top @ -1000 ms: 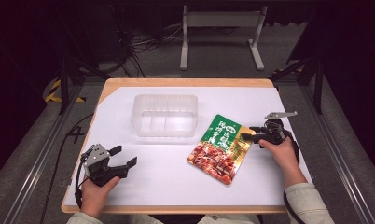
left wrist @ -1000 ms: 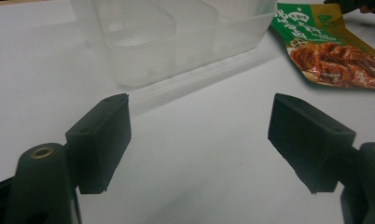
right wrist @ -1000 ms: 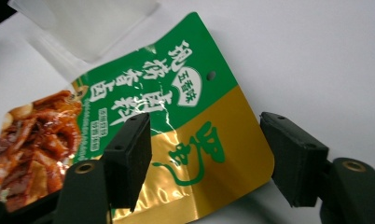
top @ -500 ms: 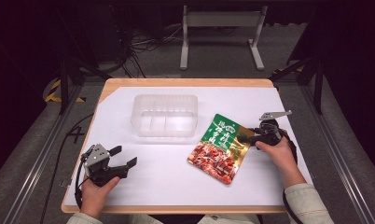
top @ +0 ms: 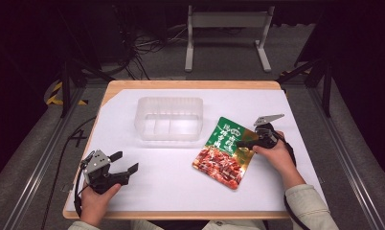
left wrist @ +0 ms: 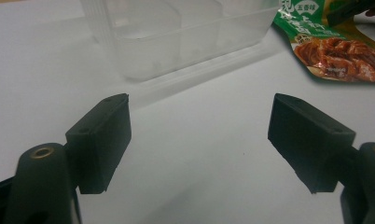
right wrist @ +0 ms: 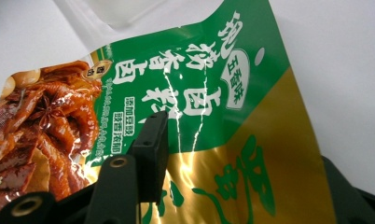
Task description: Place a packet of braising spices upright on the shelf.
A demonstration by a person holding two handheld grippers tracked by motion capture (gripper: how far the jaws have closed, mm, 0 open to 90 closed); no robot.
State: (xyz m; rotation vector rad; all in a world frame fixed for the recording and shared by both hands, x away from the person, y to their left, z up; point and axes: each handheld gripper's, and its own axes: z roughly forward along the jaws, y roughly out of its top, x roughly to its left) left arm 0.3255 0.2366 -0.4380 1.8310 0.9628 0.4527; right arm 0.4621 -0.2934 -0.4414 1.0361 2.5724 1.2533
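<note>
The right gripper (top: 245, 142) is closed on the edge of the snack pouch (top: 225, 151), which lies just beside the clear container (top: 169, 119). The left gripper (top: 123, 163) waits wide apart. Probably the next move is lifting the pouch into the container.

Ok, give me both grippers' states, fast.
Left gripper: open, holding nothing.
Right gripper: shut on the packet, at its edge.

Snack pouch (top: 226, 152): glossy foil, green and gold with red food print, laid flat, its gold edge set between the right gripper (top: 246, 142) jaws. Clear compartmented plastic tray (top: 169, 118): upright, empty, ahead of the left gripper (top: 125, 161) jaws, well apart.
</note>
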